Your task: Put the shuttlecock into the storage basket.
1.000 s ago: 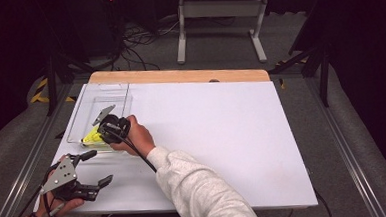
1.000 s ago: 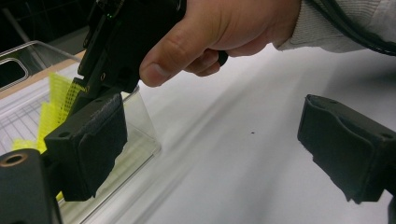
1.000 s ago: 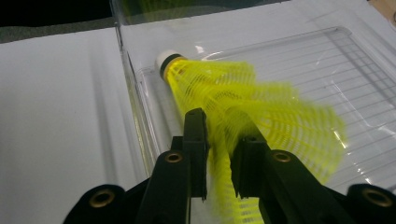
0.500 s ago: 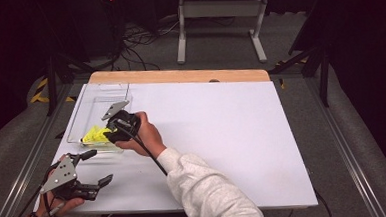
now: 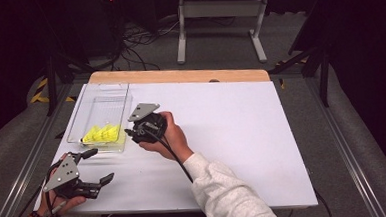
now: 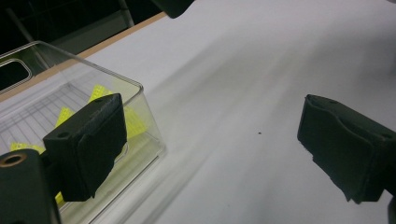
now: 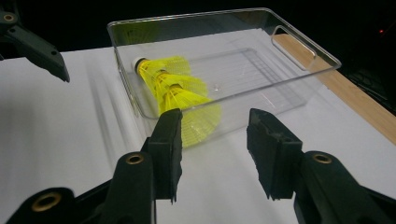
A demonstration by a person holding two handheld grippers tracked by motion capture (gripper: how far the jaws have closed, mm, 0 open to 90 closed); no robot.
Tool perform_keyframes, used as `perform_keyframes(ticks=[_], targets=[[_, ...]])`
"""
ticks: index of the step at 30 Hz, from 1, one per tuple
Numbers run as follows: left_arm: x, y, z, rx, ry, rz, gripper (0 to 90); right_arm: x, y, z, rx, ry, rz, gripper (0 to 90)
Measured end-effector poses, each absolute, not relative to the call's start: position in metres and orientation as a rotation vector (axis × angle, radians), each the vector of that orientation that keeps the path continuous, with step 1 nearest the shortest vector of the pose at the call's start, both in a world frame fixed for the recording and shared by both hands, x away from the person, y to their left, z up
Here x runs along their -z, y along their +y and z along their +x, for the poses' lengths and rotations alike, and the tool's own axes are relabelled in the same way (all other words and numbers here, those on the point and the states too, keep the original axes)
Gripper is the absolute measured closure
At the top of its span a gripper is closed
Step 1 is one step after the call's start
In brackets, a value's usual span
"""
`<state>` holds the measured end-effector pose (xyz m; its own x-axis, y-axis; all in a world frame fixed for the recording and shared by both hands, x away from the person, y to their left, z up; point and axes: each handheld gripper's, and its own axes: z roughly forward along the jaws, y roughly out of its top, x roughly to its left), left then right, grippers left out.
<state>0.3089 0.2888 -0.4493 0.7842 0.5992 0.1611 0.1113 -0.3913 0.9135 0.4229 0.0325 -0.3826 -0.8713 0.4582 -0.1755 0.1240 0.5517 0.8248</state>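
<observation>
Three stacked yellow shuttlecocks lie just beyond right gripper.

A white table top with a wooden strip along its far edge is seen at centre. A grey metal stand is placed on the floor at 12 o'clock. Loose cables are strewn at 11 o'clock. Yellow-black tape is marked at 10 o'clock.
</observation>
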Motion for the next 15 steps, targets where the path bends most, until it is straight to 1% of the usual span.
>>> perform_keyframes(ticks=[5,15], targets=[[0.450,0.288,0.311,-0.589,0.540,1.939,9.0,0.381,0.012,0.422,-1.284,2.358,0.514,55.8],[0.451,0.287,0.312,-0.588,0.534,1.951,9.0,0.379,-0.010,0.418,-1.257,2.325,0.520,54.1]])
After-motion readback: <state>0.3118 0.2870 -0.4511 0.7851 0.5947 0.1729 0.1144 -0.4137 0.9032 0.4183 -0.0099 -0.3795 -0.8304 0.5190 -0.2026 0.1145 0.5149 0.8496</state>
